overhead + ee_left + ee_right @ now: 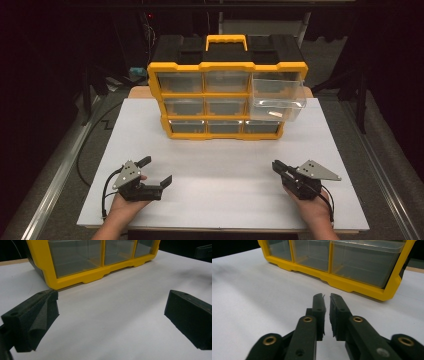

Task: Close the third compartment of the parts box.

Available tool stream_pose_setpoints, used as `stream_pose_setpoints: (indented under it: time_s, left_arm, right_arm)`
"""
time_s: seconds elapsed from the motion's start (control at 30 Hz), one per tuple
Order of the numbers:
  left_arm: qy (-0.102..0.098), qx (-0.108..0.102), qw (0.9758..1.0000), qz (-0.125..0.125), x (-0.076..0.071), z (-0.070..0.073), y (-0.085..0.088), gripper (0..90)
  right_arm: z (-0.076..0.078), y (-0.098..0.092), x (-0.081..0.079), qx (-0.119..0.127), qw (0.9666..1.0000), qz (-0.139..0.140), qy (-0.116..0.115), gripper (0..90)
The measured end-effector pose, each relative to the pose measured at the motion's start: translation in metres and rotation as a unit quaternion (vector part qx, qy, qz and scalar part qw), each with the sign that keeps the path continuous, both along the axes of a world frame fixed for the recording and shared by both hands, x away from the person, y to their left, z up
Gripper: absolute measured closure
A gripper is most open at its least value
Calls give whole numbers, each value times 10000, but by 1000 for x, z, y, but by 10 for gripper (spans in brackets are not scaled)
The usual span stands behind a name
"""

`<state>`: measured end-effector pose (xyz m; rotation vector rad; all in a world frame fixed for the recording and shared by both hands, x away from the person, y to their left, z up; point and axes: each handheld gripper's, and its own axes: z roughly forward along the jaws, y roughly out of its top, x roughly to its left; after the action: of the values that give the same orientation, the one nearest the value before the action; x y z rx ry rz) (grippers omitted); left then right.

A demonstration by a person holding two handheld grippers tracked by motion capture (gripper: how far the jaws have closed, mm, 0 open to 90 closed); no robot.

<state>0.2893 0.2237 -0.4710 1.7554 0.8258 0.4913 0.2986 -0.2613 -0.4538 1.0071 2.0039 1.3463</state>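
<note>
A yellow and black drawer organizer (227, 100) with clear drawers stands at the back of the white board (225, 160). Its upper right drawer (277, 97) is pulled out. My left gripper (156, 171) rests on the board at the front left in a hand, jaws wide open with nothing between them; in the left gripper view (112, 305) they frame bare board in front of the organizer's bottom row (82, 277). My right gripper (276, 165) rests at the front right, shut with only a thin slit between its pads (326, 298) and nothing held, pointing at the organizer (352, 286).
The organizer has a yellow carry handle (226, 40) on top. Bare white board lies between both grippers and the organizer. Dark floor and metal rails (60, 170) run along both sides of the table.
</note>
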Motion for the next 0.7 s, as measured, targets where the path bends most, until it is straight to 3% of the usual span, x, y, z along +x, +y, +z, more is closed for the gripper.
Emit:
stream_pose_setpoints:
  time_s: [0.07,0.7]
  left_arm:
    - [0,-1,10000,-4,0,0,0,5]
    - [-25,-49,10000,-53,0,0,-1,4]
  right_arm:
    - [0,0,0,-20,10000,24,-15,900]
    - [13,28,7,-86,9996,126,-222,900]
